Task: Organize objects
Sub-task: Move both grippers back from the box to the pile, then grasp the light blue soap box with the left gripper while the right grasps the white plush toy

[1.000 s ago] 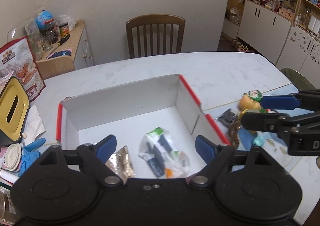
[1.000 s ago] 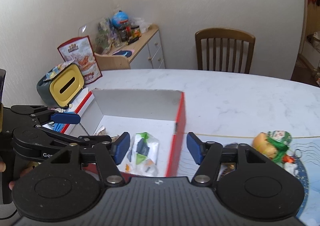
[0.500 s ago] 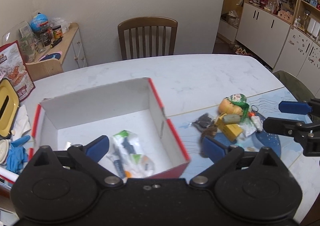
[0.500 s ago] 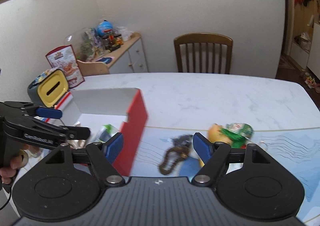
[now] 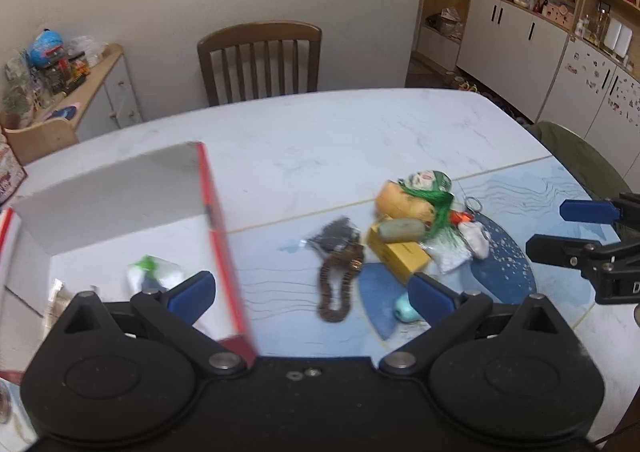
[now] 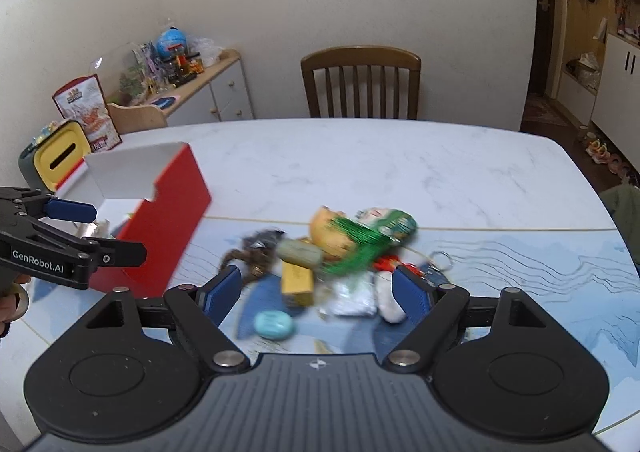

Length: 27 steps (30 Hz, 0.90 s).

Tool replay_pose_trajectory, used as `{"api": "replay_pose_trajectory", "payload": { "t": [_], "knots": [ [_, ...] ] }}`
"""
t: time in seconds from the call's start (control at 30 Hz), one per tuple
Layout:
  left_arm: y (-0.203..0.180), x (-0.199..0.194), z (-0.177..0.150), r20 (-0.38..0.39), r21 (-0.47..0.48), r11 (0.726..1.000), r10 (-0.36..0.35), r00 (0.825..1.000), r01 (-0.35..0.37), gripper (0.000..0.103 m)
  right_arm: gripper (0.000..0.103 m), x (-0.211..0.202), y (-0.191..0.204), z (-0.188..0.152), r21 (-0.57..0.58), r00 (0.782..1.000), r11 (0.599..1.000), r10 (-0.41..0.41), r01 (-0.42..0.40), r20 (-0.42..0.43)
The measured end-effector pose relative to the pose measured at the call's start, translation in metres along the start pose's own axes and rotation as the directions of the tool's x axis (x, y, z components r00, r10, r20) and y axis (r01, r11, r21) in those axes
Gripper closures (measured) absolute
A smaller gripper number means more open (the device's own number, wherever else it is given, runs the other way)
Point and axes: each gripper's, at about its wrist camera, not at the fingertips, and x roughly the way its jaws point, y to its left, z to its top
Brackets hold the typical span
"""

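On a marble worktop (image 6: 360, 156), a red-sided box (image 6: 160, 212) sits left of a toy pile (image 6: 340, 252), over which the right hand-held gripper (image 6: 316, 288) and left hand-held gripper (image 5: 312, 292) hover, both released and empty.

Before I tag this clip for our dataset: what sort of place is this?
Most likely a home dining room: a marble-look dining table with a wooden slat-back chair behind it, a low sideboard cluttered with jars and toys, and built-in cabinets with knick-knacks.
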Motion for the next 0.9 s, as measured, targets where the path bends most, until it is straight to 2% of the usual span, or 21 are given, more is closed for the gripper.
{"api": "replay_pose_trajectory", "payload": {
  "t": [0.23, 0.43, 0.9],
  "knots": [
    [-0.037, 0.026, -0.011, -0.026, 0.003, 1.0, -0.03, 0.999, 0.031, 0.0, 0.02, 0.013, -0.042, -0.008, 0.019, 0.999, 1.0, -0.023, 0.023, -0.026],
    [-0.057, 0.053, -0.018, -0.074, -0.057, 0.997, -0.051, 0.996, 0.047, 0.0, 0.02, 0.039, -0.066, -0.014, 0.009, 0.997, 0.999, -0.048, 0.048, -0.067],
    [-0.082, 0.099, -0.027, -0.107, -0.022, 1.0, -0.018, 0.994, 0.016, 0.001, 0.02, 0.098, -0.083, -0.017, -0.014, 0.986, 0.999, 0.039, -0.042, -0.163]
  ]
}}
